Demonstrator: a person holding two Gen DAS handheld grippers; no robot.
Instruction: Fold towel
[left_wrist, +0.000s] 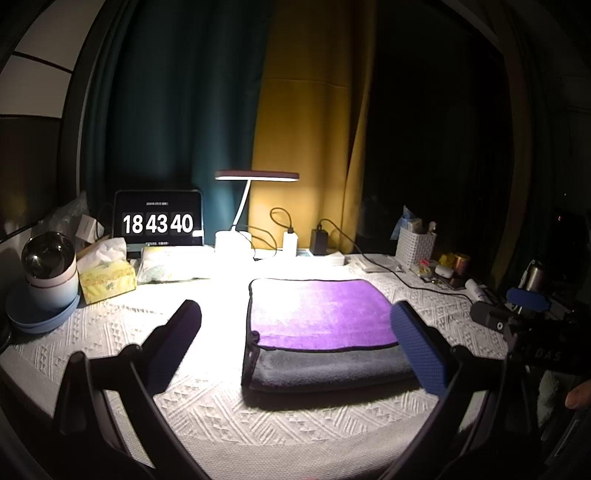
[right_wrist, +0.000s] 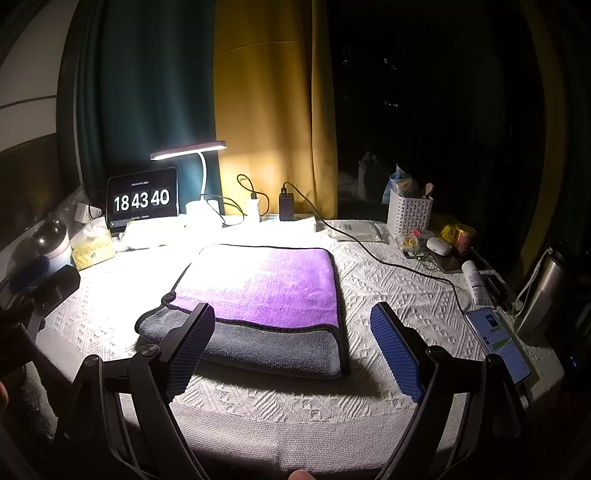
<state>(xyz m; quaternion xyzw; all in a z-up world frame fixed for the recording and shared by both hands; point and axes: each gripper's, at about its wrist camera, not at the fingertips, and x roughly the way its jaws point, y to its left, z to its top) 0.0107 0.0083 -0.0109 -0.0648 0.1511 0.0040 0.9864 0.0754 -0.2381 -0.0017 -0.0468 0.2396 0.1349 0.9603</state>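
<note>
A towel (left_wrist: 321, 317), purple on top and grey underneath with a dark hem, lies folded flat on the white patterned tablecloth (left_wrist: 110, 332); it also shows in the right wrist view (right_wrist: 266, 291). My left gripper (left_wrist: 299, 343) is open and empty, held above the table in front of the towel's near left edge. My right gripper (right_wrist: 295, 350) is open and empty, over the towel's near right corner. The right gripper's body shows at the far right of the left wrist view (left_wrist: 517, 317), and the left gripper's body at the left edge of the right wrist view (right_wrist: 40, 284).
At the back stand a lit desk lamp (left_wrist: 255, 177), a tablet clock (left_wrist: 159, 221), chargers with cables (right_wrist: 286, 206) and a white basket (right_wrist: 408, 212). A tissue box (left_wrist: 107, 277) and a globe jar (left_wrist: 50, 271) sit left. A phone (right_wrist: 496, 339), a steel flask (right_wrist: 543, 291) and small items lie right.
</note>
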